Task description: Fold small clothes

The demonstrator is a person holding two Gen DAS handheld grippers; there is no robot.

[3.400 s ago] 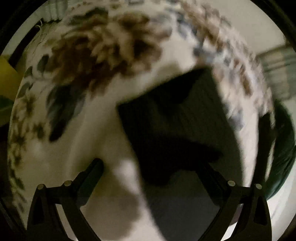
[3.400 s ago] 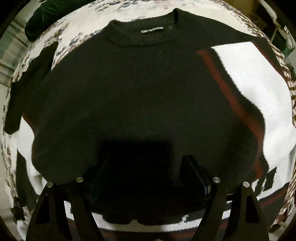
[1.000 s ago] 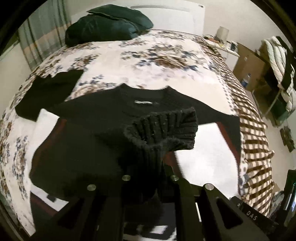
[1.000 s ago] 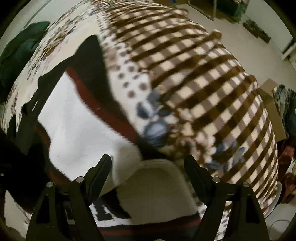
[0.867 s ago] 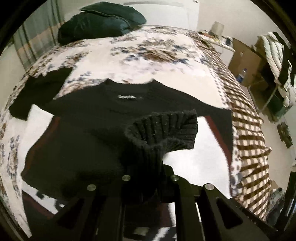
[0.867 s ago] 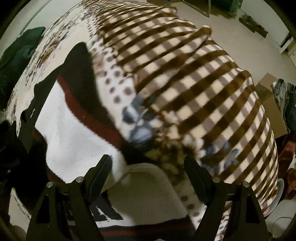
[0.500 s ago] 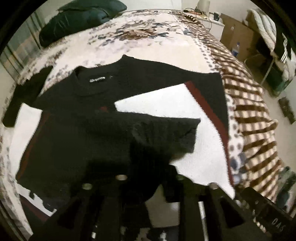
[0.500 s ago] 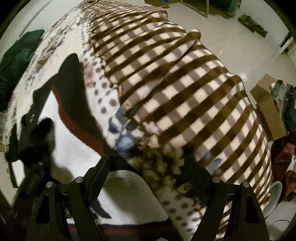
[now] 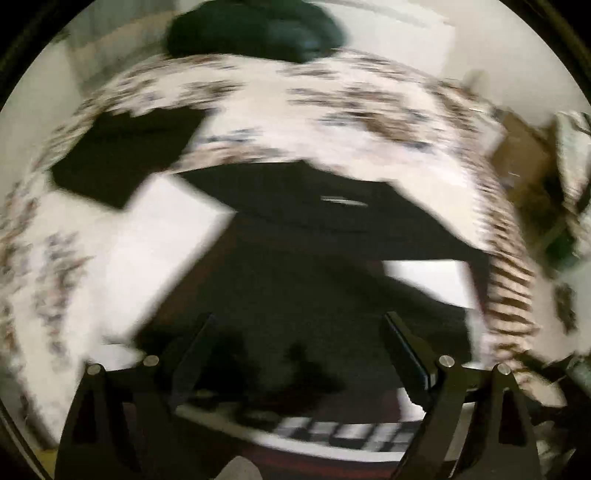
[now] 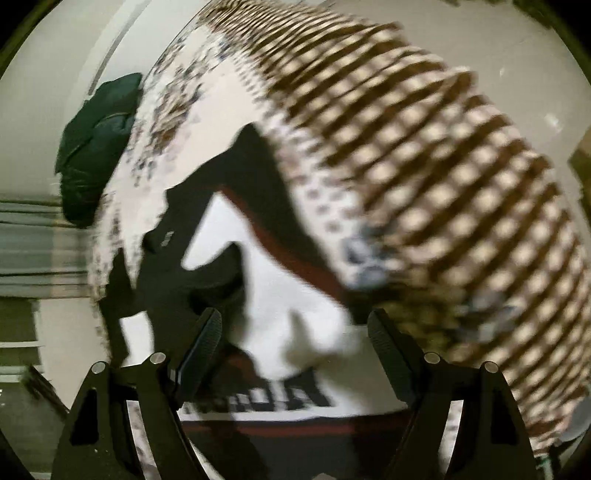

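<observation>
A black knit sweater [image 9: 314,266] lies flat, collar at the far side, on a white blanket [image 9: 166,240] with a black and red border. My left gripper [image 9: 297,317] hovers over the sweater's body; its jaws are opening wide and nothing is between them. The view is blurred by motion. In the right wrist view, my right gripper [image 10: 294,315] stands open above the white blanket [image 10: 288,295], empty. The sweater [image 10: 210,277], with a sleeve laid across it, is to its left.
The floral bedspread [image 9: 351,107] turns brown-checked [image 10: 424,166] toward the bed's right edge. Another dark garment [image 9: 122,158] lies at the far left. A dark green pillow [image 9: 255,29] sits at the head of the bed. Boxes and floor lie beyond the right edge.
My left gripper let go of the sweater's ribbed cuff, spread its jaws and swung away; the sleeve now lies across the sweater. The right gripper stayed open and tilted up a little.
</observation>
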